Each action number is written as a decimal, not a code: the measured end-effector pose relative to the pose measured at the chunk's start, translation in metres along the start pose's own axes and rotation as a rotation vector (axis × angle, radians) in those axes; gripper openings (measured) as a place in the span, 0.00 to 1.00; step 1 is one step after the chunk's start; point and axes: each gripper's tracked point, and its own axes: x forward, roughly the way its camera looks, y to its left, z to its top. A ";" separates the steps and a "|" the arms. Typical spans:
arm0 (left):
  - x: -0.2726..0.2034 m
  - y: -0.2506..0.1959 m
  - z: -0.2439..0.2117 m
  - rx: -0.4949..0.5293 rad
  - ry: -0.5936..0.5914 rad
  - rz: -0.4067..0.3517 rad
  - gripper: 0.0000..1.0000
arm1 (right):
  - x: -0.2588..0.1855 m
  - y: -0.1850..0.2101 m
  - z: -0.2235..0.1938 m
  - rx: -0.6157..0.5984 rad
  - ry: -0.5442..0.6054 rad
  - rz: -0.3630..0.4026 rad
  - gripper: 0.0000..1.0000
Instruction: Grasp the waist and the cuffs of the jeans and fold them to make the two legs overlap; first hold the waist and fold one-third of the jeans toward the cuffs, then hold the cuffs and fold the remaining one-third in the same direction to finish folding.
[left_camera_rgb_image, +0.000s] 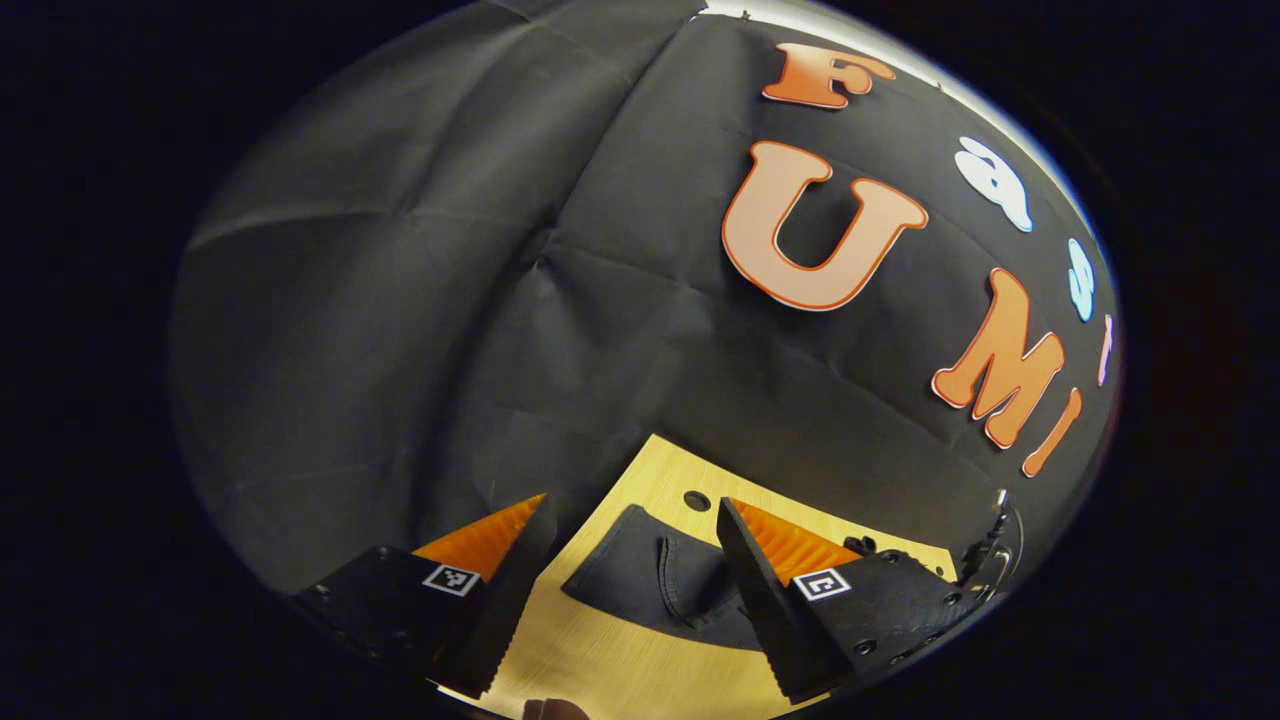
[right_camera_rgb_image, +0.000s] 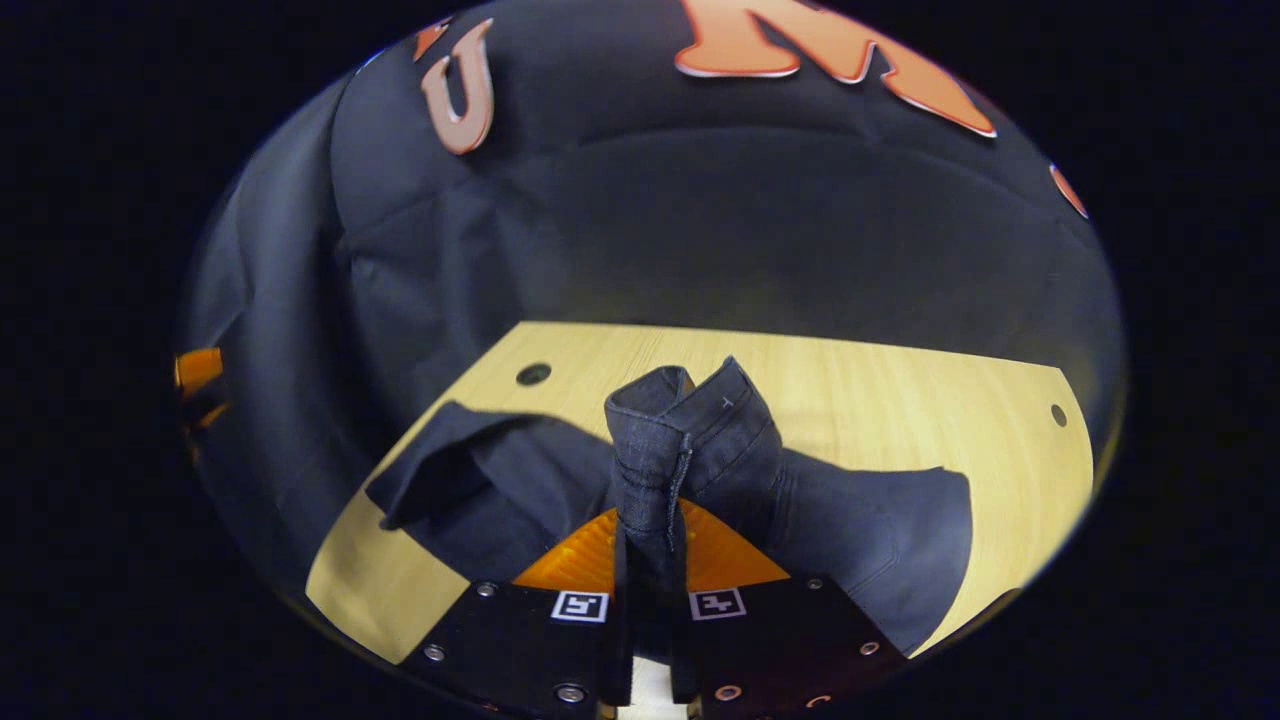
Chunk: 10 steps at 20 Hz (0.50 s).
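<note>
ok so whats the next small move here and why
Probably carry the right gripper forward and lower its pinched cuffs onto the jeans. Its fingers are shut on that hem, lifted above the wooden table, while the left gripper hangs open, holding nothing.

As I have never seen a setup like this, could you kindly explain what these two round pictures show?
A person holds two hand-held grippers, each with a camera looking along its own two fingers. In the left gripper view, the left gripper is open above a wooden table, holding nothing. In the right gripper view, the right gripper is shut on a bunched hem of dark jeans, lifting it while the rest lies on the table. Black cloth forms the booth's wall.
</note>
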 end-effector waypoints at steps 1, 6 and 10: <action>0.004 0.003 -0.005 -0.006 0.013 0.005 0.97 | -0.007 -0.001 0.004 -0.021 0.016 -0.006 0.16; 0.012 0.013 -0.023 -0.051 0.054 0.011 0.98 | -0.006 0.015 -0.010 0.014 0.081 0.054 0.32; 0.022 0.005 -0.037 -0.152 0.096 -0.011 0.98 | -0.007 0.046 -0.016 0.188 0.138 0.155 1.00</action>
